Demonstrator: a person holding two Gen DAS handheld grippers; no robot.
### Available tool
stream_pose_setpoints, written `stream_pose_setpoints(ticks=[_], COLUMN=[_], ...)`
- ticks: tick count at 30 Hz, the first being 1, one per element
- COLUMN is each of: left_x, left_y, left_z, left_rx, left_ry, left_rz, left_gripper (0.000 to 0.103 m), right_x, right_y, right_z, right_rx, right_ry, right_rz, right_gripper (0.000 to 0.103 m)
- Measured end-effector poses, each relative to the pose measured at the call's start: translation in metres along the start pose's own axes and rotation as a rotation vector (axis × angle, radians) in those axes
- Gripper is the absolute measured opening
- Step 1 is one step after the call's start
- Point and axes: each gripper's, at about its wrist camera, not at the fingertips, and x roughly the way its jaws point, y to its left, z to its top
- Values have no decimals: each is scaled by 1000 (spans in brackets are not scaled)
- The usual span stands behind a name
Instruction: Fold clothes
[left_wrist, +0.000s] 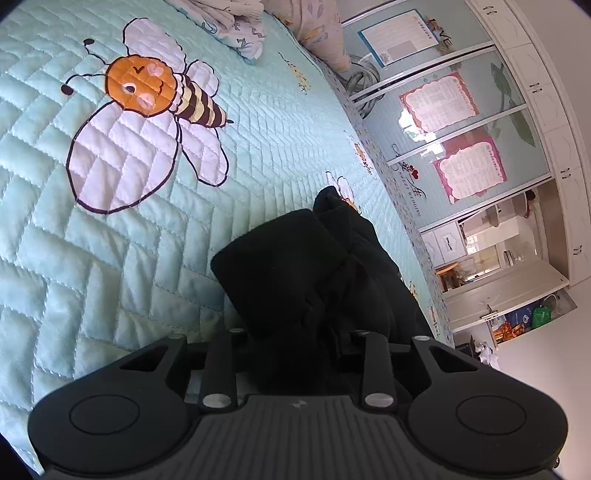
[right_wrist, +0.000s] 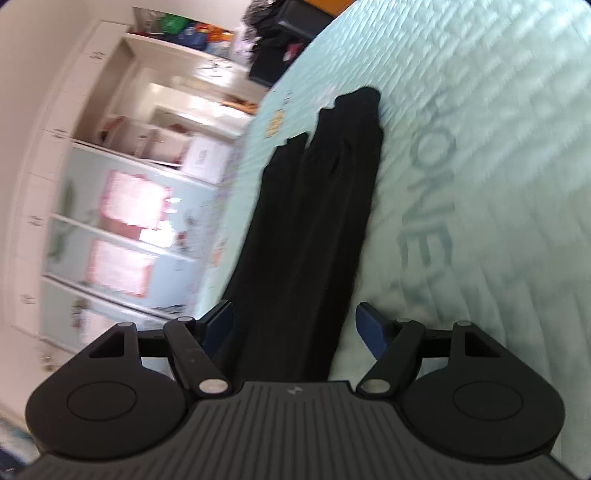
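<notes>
Setting: a bed (left_wrist: 110, 258) covered by a pale green quilted spread with a large bee motif (left_wrist: 147, 122); wardrobe doors (left_wrist: 461, 147) stand beyond the bed's far edge.
Task's thing: a black garment (right_wrist: 317, 206), lying on the bed near that edge, stretched long and narrow in the right wrist view, its far end in uneven points.
Left claw (left_wrist: 295, 332): its fingertips are hidden under bunched black cloth that rises between the linkage arms; the arms stand close and parallel, so the jaws appear pressed together on a fold of the garment, though the contact itself is not visible.
Right claw (right_wrist: 295, 321): spread, its blue-padded fingers (right_wrist: 369, 328) apart with the near end of the garment passing between them; whether the pads touch cloth cannot be told, as this view is motion-blurred.
Why held so: one end seems to be gathered and lifted by the left claw while the rest lies drawn out, probably to keep the cloth straight for a lengthwise fold.
Stage, as judged: folding under way, not finished.
Other items: a patterned bundle of bedding (left_wrist: 236, 26) at the head of the bed, well apart from the garment.
</notes>
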Motion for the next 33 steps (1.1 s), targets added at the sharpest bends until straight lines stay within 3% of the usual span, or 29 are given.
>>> stream_pose_setpoints(ticks=[3,5,8,10,12,14,16,20,24,26,29,33], left_x=[0,1,1,2,2,1,-2,-19,-26,-17,-21,-38], left_y=[-1,-1,-1,0,0,0,0,-6,-6,7,19,18], left_z=[1,1,1,1,1,1,3,5,5,2,-2,4], left_rx=[3,4,3,3,5,6,1,13,22,-13,-41,-5], left_ry=[0,0,0,0,0,1,14,21,23,55,60,47], left_rz=[-2,-4,-8,-10,-10,-5,-6,-49,-40,8,-22,-9], left_gripper=[40,43,44,43,42,39,29,18,20,21,23,41], right_x=[16,28,45,51,53,46,32,-7,-35,-21,-6,-15], right_y=[8,13,16,17,9,-6,-16,-8,-1,-11,-39,-51], right_z=[5,7,10,13,16,21,22,21,23,29,34,40], right_rx=[5,3,-16,-33,-22,19,18,-38,-122,-110,-17,37], right_ry=[-26,-54,-77,-80,-57,-44,-51,-88,-123,-85,-12,-16], right_rz=[-67,-70,-77,-90,-119,-102,-86,-71,-78,-109,-152,-97], right_gripper=[79,86,86,68,3,4,3,3,4,4,4,12])
